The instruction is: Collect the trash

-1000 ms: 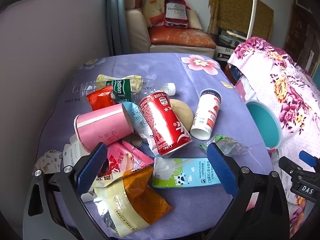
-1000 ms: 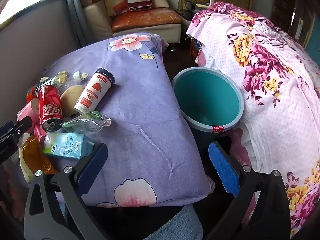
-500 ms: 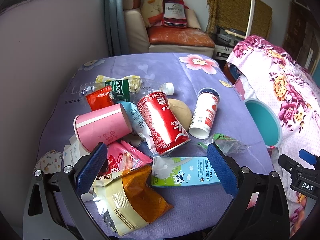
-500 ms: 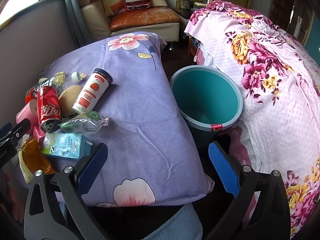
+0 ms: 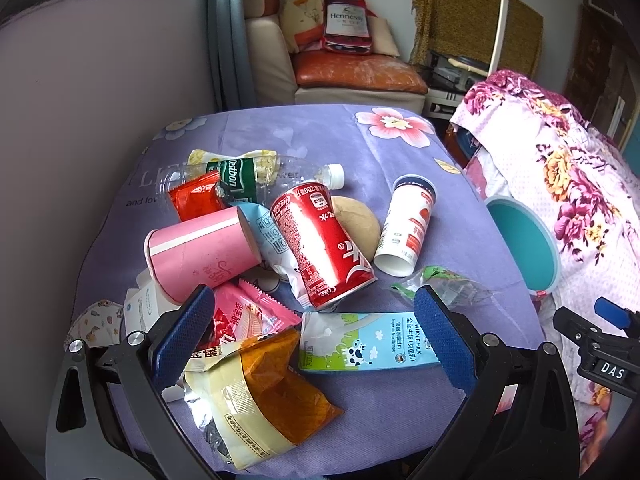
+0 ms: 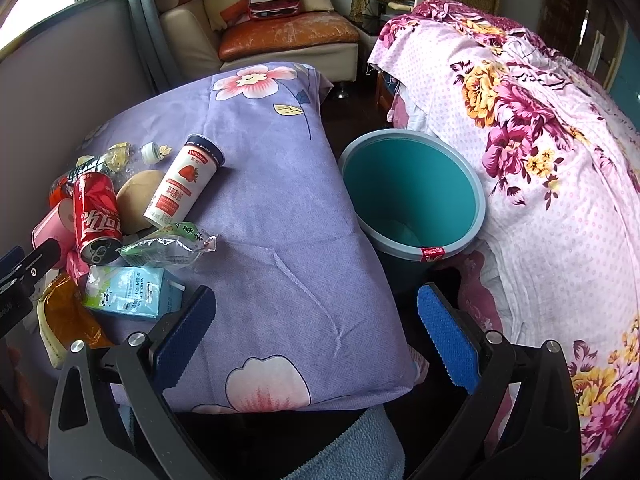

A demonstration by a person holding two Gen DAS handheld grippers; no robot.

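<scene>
Holding my left hand-held gripper [image 5: 307,334] spread wide, nothing in it, low over the near edge of the trash pile on the purple-clothed worktop [image 5: 280,140]. Between its pads [image 5: 182,334] sit the orange-cream snack bag [image 5: 264,396] & the blue milk carton [image 5: 366,346]; pink wrapper [image 5: 250,314] just behind the left pad. Further back: red cola can [image 5: 320,244] lying on its side, leaning on a white-blue pouch, w/ pink paper cup [image 5: 200,250] to its left, yogurt cup [image 5: 406,230] to its right, clear bottle [image 5: 256,176] & red sachet [image 5: 196,200] behind. Crumpled green-clear wrapper [image 5: 444,284] near the right pad. My right hand-held gripper [image 6: 316,338] also spread, empty, over the worktop's near right corner. Teal bin [image 6: 412,196] stands on the floor between worktop & the floral-covered bed [image 6: 540,140], interior looks bare.
</scene>
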